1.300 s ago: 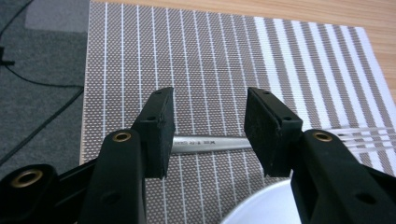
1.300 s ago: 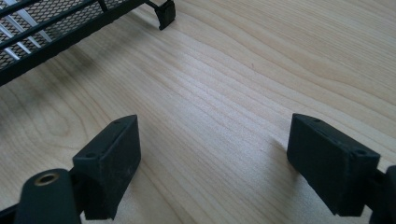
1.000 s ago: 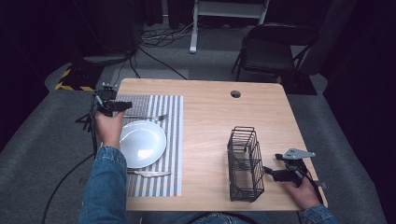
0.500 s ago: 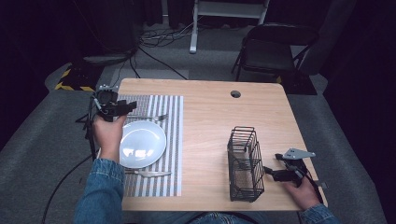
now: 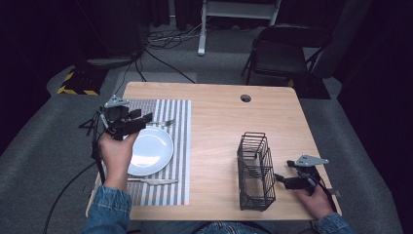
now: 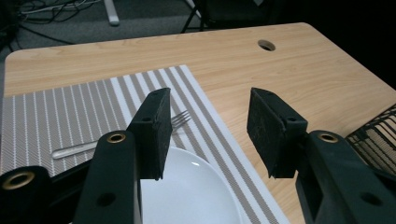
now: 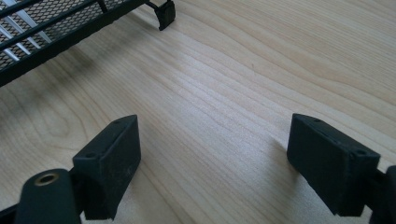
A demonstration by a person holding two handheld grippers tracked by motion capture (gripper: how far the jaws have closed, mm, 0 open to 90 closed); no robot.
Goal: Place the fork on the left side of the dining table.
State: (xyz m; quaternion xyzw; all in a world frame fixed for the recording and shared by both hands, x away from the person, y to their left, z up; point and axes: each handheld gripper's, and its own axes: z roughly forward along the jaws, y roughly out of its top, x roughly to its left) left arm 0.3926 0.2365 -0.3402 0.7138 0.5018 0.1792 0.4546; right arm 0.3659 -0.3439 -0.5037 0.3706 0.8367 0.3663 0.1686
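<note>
- Fork (image 6: 121,139): it lies flat on the striped placemat (image 5: 178,146), just past the far rim of the white plate (image 5: 151,151), tines toward the table's middle. In the left gripper view its handle runs behind the near jaw, so only the tines and part of the handle show.
- Left gripper (image 5: 132,123): it hangs above the plate's far left edge, just short of the fork, jaws spread wide with nothing between them. It points along the table toward the basket side.
- Step in hand, as I judge it: the approach to the fork, with no contact made so far.
- Next move, as I judge it: lower the jaws over the thin handle and close across its width. The fork lies flat, so the tips must come right down to the mat without catching the plate rim.
- Knife (image 5: 153,181): it rests on the mat at the plate's near side, untouched.
- Wire basket (image 5: 255,170): it stands well apart on the bare wood, a likely place for the cutlery.
- Right gripper (image 5: 285,181): it rests low just beside the basket, jaws wide apart and empty over the tabletop (image 7: 224,93).
</note>
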